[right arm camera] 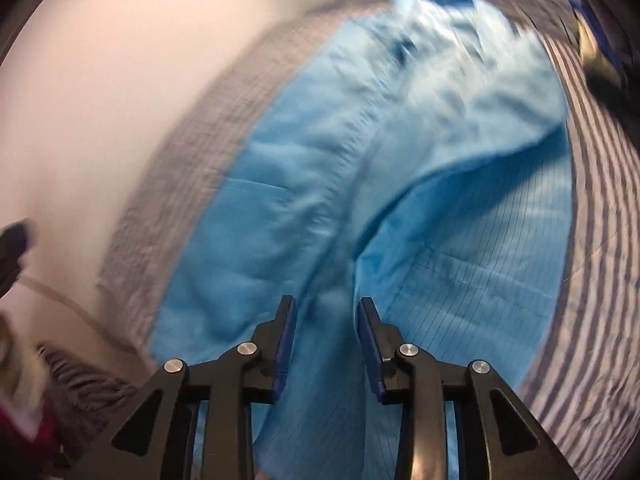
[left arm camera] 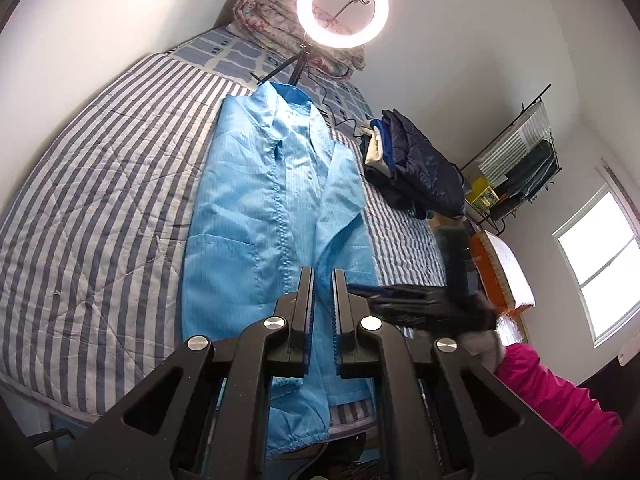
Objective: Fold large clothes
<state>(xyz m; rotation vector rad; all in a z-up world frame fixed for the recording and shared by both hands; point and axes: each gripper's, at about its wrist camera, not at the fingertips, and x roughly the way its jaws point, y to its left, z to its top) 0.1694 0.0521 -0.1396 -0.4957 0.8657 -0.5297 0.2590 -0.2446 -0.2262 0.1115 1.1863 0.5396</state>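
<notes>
A large light-blue coat (left arm camera: 256, 200) lies lengthwise on the striped bed quilt (left arm camera: 100, 180), collar at the far end and one side folded in over the front. My left gripper (left arm camera: 323, 280) hovers over the coat's near part with its jaws almost together. Blue cloth shows in the slit, and I cannot tell whether it is pinched. My right gripper (left arm camera: 360, 292) comes in blurred from the right, held by a hand in a pink sleeve (left arm camera: 552, 392). In the right wrist view the right gripper (right arm camera: 326, 308) stands open over the coat (right arm camera: 400, 160), with nothing gripped.
A ring light (left arm camera: 342, 6) on a tripod stands at the head of the bed, in front of a rolled floral quilt (left arm camera: 272, 16). Dark folded clothes (left arm camera: 416, 164) are piled at the bed's right edge. A wire rack (left arm camera: 520, 168) and a window (left arm camera: 600, 264) lie to the right.
</notes>
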